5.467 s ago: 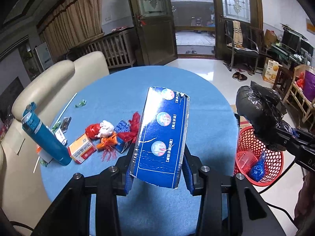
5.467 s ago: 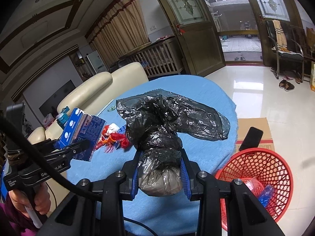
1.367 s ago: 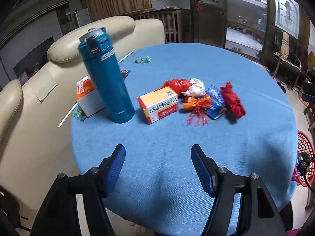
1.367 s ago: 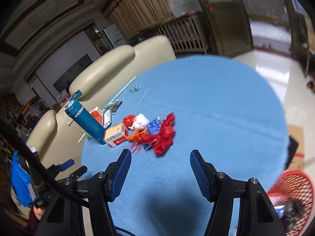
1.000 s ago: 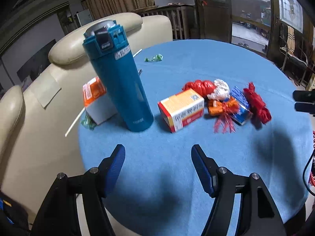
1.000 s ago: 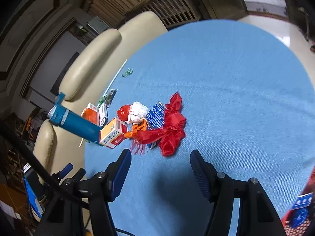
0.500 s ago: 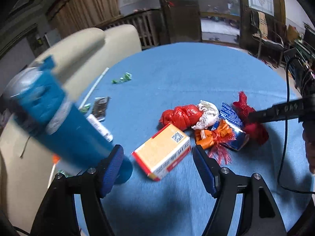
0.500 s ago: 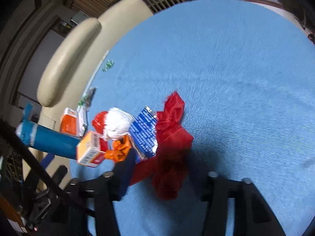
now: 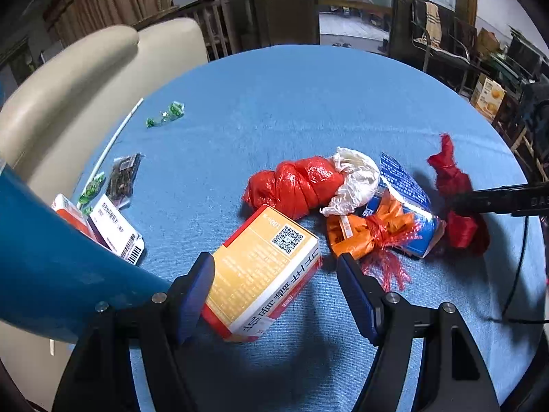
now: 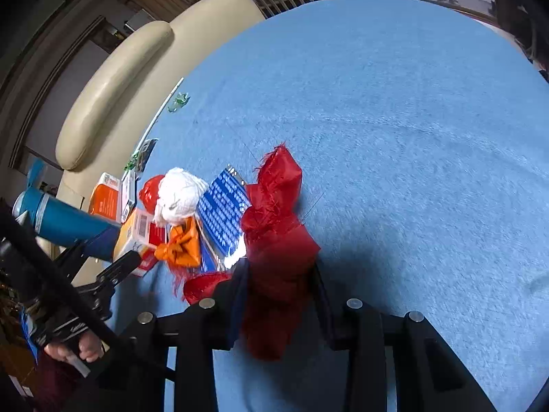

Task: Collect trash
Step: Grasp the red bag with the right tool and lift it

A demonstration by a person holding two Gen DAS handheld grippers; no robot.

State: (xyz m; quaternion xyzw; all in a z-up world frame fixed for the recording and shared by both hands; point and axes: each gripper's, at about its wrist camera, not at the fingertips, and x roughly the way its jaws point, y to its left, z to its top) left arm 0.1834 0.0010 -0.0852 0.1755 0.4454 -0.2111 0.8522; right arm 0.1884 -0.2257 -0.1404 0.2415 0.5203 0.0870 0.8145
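Observation:
On the round blue table (image 9: pixel 308 103) lies a heap of trash. An orange-yellow box (image 9: pixel 267 267) sits between the fingers of my left gripper (image 9: pixel 274 264), which is open, its right pad clear of the box. Behind the box are a red knotted bag (image 9: pixel 295 185), a white crumpled bag (image 9: pixel 353 178), a blue packet (image 9: pixel 401 178) and an orange wrapper (image 9: pixel 363 230). My right gripper (image 10: pixel 278 274) is closing its jaws, and the pads squeeze a red mesh bundle (image 10: pixel 278 219). In the left wrist view its finger reaches across that bundle (image 9: pixel 453 185).
A tall blue bottle (image 9: pixel 51 274) stands close to my left finger. Past it lie a small orange and white box (image 9: pixel 113 226), a dark sachet (image 9: pixel 123 175), green sweet wrappers (image 9: pixel 164 116) and a white straw (image 9: pixel 116 137). A cream sofa (image 9: pixel 85 68) borders the table's left side.
My left gripper has dropped in over the orange-yellow box, which now lies between its fingers. The right gripper has come down on the red mesh bundle and its jaws have closed on it.

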